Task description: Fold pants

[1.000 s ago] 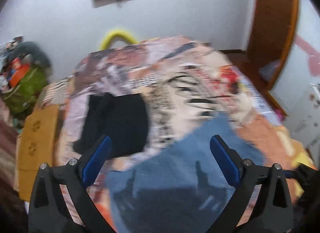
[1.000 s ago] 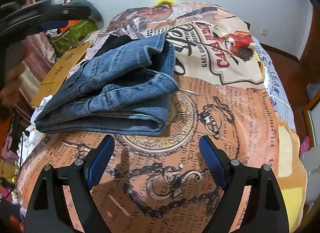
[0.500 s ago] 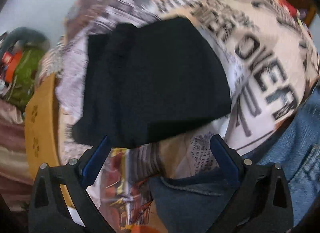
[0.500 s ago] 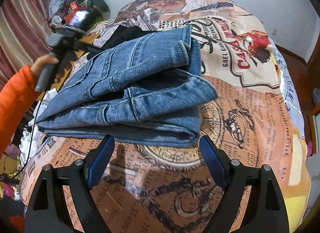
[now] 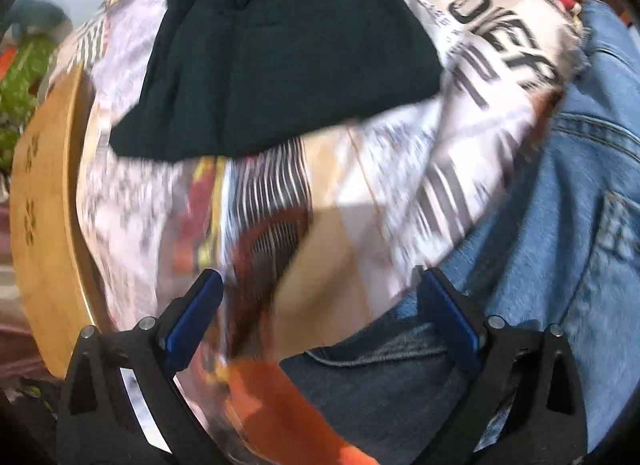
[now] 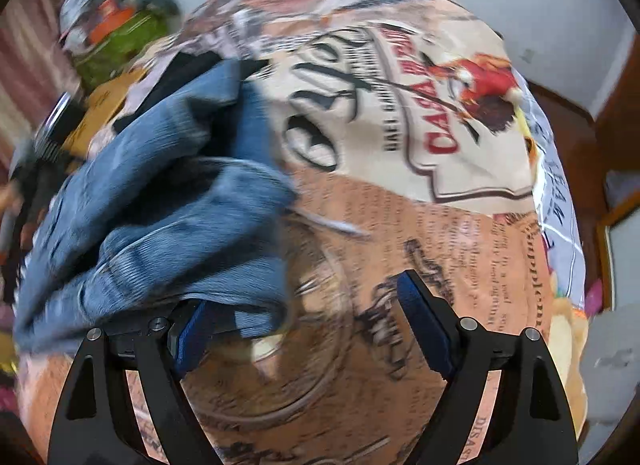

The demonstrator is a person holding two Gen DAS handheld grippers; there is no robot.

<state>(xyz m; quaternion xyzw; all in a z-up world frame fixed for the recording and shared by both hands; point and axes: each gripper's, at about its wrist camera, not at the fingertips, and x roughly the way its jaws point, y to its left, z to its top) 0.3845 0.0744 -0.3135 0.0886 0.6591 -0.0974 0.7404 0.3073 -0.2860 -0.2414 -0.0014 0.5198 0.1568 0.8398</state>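
Observation:
The folded blue jeans (image 6: 152, 217) lie on the printed bedspread (image 6: 440, 233), blurred by motion in the right wrist view. My right gripper (image 6: 310, 329) is open low at their near edge; the denim's corner overlaps its left finger (image 6: 192, 337), and the right finger stands over bare bedspread. In the left wrist view the jeans (image 5: 560, 233) fill the right and bottom. My left gripper (image 5: 320, 317) is open and points down at the bedspread (image 5: 320, 205), its right finger (image 5: 448, 325) over the denim edge. Nothing is pinched by either gripper.
A folded black garment (image 5: 280, 53) lies on the bed beyond the left gripper. A wooden board (image 5: 44, 201) runs along the bed's left side, with a green bag (image 6: 120, 41) behind it. A wooden door frame (image 6: 616, 117) stands at the right.
The left gripper has sunk and tipped down, from a view over the whole bed to close above the bedspread. The right gripper has moved in until the jeans overlap its left finger.

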